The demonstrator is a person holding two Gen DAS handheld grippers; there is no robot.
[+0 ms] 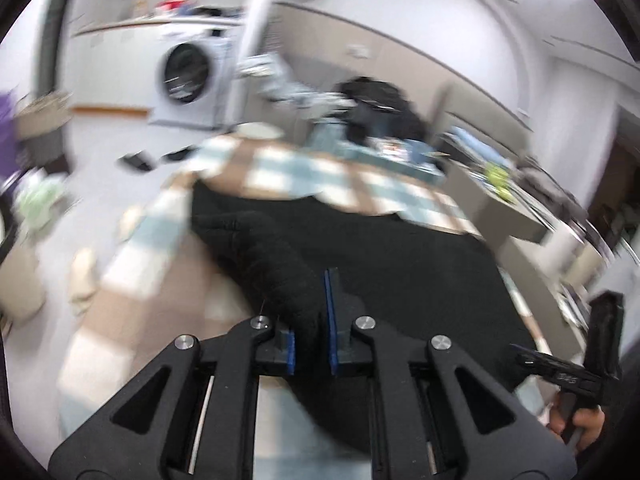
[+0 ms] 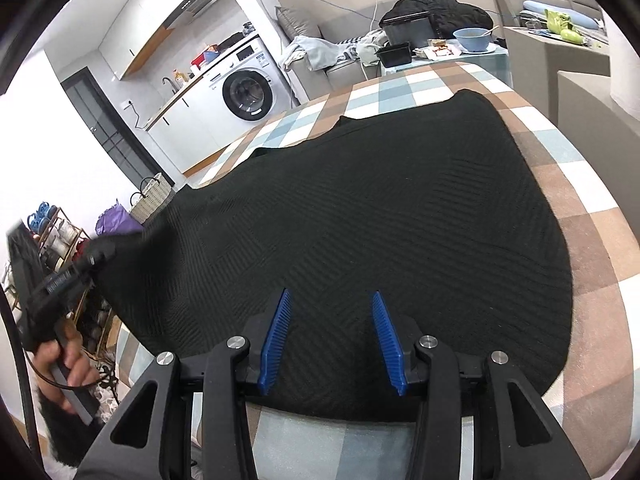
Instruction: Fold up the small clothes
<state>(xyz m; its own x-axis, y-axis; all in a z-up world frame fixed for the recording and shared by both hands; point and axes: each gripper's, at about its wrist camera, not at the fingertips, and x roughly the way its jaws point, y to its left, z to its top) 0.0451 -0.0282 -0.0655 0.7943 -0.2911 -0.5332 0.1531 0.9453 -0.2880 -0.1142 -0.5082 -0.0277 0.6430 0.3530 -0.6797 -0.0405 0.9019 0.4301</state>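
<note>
A black knitted garment (image 2: 360, 216) lies spread on the checked tablecloth (image 2: 592, 240). My left gripper (image 1: 314, 312) is shut on the garment's left corner, and a bunched fold of black cloth (image 1: 276, 264) rises up between its blue pads. The right wrist view shows that left gripper (image 2: 96, 254) at the far left in a person's hand (image 2: 60, 364), with the corner lifted off the table. My right gripper (image 2: 331, 294) hovers open over the garment's near edge, nothing between its blue fingers (image 2: 276, 336). The left wrist view is motion-blurred; the right gripper (image 1: 600, 344) shows at its right edge.
A washing machine (image 2: 248, 92) stands at the back left. Behind the table are a sofa with clothes (image 2: 320, 52), a black box (image 2: 394, 54) and a blue bowl (image 2: 474, 38). Left of the table stand a wicker basket (image 2: 152, 196) and a low rack (image 2: 60, 232).
</note>
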